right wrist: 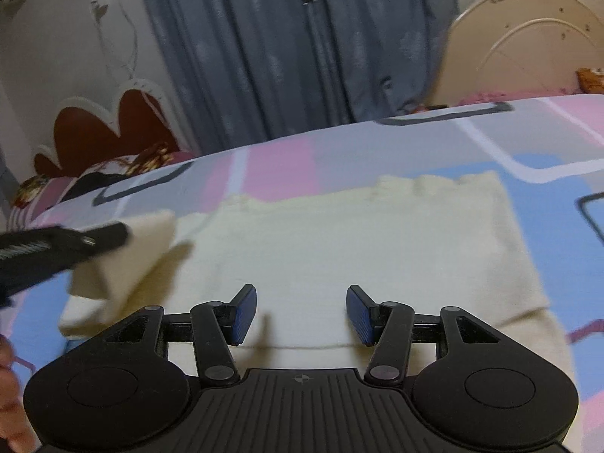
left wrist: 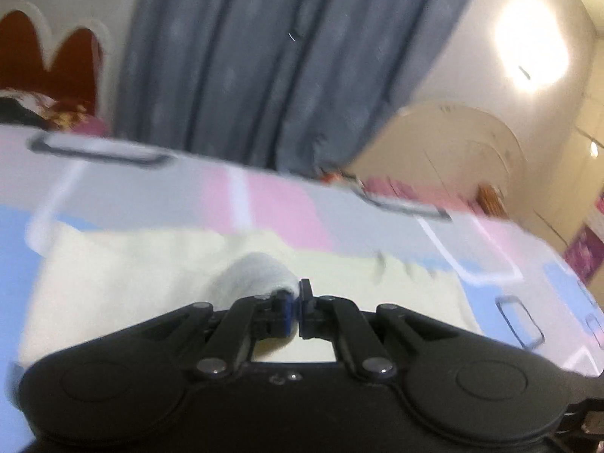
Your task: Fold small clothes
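Observation:
A cream knitted garment lies flat on the patterned bedsheet. My left gripper is shut on a fold of the garment's left part, lifted off the bed. In the right wrist view the left gripper shows at the left, holding the raised cream flap. My right gripper is open and empty, hovering just above the near middle of the garment. The garment also shows in the left wrist view, blurred.
The bedsheet has pink, blue and grey blocks. Grey-blue curtains hang behind the bed. A cream headboard stands at the right, a red and white headboard at the left. A hand shows at the lower left.

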The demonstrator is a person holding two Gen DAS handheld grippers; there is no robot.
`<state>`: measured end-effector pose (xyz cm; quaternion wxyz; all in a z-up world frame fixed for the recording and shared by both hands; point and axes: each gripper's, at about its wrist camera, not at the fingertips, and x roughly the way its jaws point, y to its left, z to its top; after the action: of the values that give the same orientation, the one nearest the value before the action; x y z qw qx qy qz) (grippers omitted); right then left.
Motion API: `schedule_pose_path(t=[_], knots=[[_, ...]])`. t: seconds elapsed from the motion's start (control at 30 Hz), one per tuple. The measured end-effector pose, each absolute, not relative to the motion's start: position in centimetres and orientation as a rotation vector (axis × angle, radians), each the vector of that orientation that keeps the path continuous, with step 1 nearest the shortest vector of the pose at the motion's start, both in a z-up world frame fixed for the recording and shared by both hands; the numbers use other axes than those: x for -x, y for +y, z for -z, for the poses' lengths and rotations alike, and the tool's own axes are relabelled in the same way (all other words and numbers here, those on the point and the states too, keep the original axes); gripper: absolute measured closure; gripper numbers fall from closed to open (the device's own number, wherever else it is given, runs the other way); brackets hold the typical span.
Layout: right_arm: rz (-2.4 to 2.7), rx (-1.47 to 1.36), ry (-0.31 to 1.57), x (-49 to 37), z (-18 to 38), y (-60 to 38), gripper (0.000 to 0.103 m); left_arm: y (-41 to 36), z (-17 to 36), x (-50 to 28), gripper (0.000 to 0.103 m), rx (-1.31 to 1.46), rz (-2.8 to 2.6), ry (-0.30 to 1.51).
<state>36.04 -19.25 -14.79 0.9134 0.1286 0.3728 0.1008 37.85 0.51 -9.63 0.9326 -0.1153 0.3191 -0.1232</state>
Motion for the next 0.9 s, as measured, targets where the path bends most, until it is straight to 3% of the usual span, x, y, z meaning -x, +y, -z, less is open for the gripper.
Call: schedule_pose_path(t=[0.07, 0.1, 0.17, 0.23, 0.6, 0.9], knots=[[-0.192, -0.272, 0.766, -35.6, 15.0, -20.7, 0.050, -1.2, 10.7, -37.9, 0.096, 0.219, 0.307, 0.698], [-0.184, -0.276, 0.765, -35.4, 15.1, -21.3, 0.050, -1.7, 11.3, -37.9, 0.084, 0.193, 0.327, 0.733], [-0.180, -0.288, 0.772, -35.0, 15.4, -22.5, 0.050, -2.5, 12.3, -37.8, 0.072, 0.171, 0.335, 0.790], [-0.190, -0.300, 0.780, -34.6, 15.5, -23.2, 0.050, -2.1, 12.7, -37.5, 0.033, 0.172, 0.320, 0.823], [-0.376, -0.155, 0.719, -33.9, 13.5, -17.9, 0.050, 6.9, 8.7, -33.5, 0.032, 0.219, 0.104, 0.738], [-0.436, 0.167, 0.700, -33.1, 16.1, -10.9, 0.050, 11.5, 11.7, -32.4, 0.032, 0.152, -0.055, 0.765]])
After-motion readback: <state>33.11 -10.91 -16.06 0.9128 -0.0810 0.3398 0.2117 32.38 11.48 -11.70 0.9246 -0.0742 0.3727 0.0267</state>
